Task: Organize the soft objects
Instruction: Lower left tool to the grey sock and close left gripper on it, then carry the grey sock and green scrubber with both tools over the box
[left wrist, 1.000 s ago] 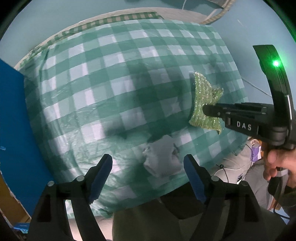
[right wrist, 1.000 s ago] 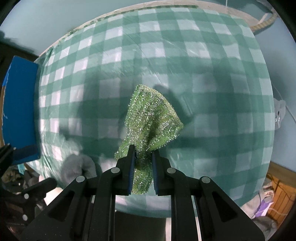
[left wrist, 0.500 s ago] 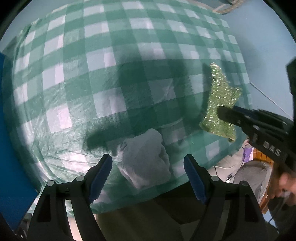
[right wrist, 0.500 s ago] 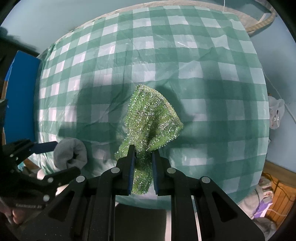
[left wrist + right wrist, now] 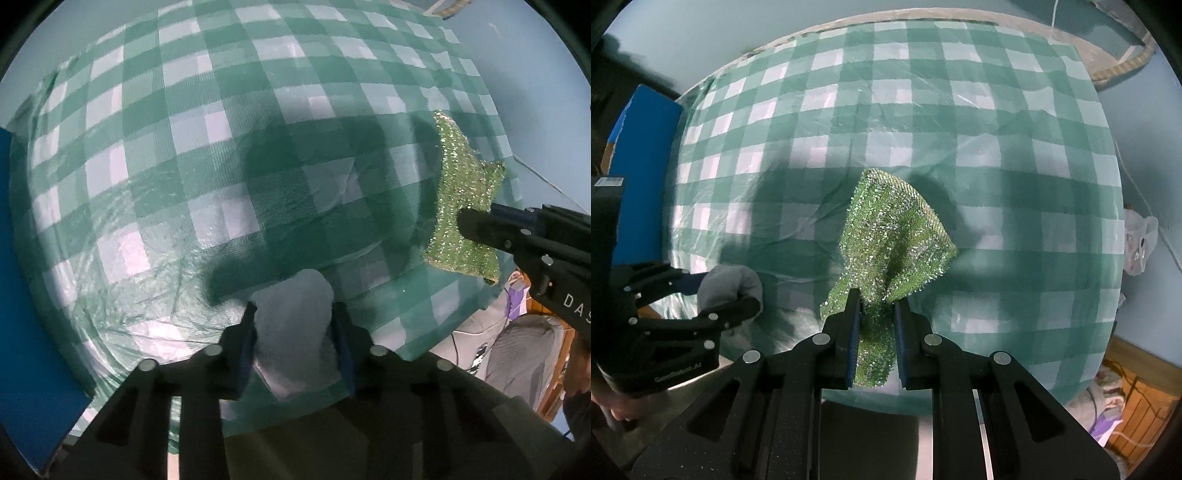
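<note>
- Our left gripper [image 5: 293, 325] has its jaws closed against the two sides of a grey rolled cloth [image 5: 295, 317], which sits between the blue pads at the near edge of the table.
- In the right wrist view the same grey cloth [image 5: 729, 286] bulges out between the left gripper's fingers [image 5: 731, 308], low on the left, and seems to rest on the checked tablecloth [image 5: 923, 110].
- Our right gripper [image 5: 875, 325] is clamped on a glittery green cloth [image 5: 890, 243]; the cloth fans out ahead of the jaws and a short end hangs down between them.
- From the left wrist view we see that green cloth [image 5: 461, 199] held above the tablecloth [image 5: 221, 129], well to the right of the grey one.
- A blue panel [image 5: 642, 177] stands along the table's left edge, beside the left gripper.
- A white cable [image 5: 1145, 206] runs along the pale blue wall on the right.
</note>
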A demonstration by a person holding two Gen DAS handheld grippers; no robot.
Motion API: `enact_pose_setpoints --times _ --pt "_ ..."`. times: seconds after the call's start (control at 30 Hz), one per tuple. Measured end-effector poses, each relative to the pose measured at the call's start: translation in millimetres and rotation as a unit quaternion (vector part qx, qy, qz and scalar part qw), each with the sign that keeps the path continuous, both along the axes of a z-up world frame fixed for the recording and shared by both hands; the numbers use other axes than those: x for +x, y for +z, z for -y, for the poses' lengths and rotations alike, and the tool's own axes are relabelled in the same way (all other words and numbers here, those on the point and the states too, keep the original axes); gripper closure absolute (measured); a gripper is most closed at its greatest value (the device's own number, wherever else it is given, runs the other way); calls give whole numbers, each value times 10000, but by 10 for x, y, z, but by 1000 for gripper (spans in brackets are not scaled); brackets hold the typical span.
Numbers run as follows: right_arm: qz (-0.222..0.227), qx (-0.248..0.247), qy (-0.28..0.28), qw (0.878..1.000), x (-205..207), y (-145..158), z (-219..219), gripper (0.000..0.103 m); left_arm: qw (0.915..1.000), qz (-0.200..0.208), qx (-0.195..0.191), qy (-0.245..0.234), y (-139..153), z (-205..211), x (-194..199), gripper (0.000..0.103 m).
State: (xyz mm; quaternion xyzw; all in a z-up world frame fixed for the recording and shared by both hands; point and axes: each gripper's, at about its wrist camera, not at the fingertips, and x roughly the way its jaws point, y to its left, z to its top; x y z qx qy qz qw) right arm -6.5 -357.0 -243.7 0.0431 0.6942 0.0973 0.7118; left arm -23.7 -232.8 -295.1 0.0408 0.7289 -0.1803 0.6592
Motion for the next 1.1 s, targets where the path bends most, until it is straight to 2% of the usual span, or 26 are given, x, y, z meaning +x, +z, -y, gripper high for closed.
enact_pose_setpoints --times 0.17,0.63,1.1 --pt "56 25 108 9999 15 87 -49 88 9994 286 134 -172 159 -29 -4 72" --pt "296 82 387 9988 71 465 -167 88 9959 869 27 -270 775 -297 78 72" --pt "547 213 696 9958 176 994 -404 88 9913 1313 -32 -9 1308 -600 81 72"
